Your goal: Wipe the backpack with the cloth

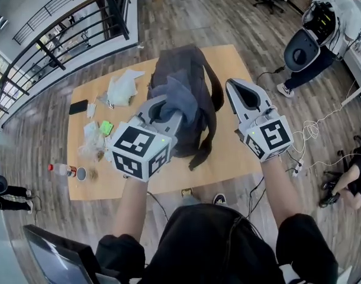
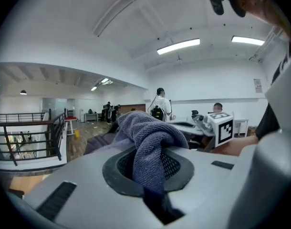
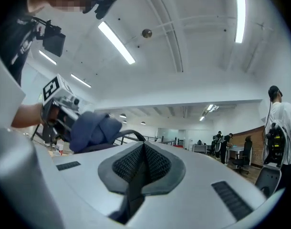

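Cloth clamped in my left gripper jaws over backpack; right gripper jaws together, empty; best press cloth flat

Backpack: dark grey-brown, soft, sitting slumped near the middle of the wooden table, dark straps trailing down its right side and front. Cloth: blue-grey terry, bunched, being pinched between the left gripper's jaws, folds spilling over them, above the backpack.
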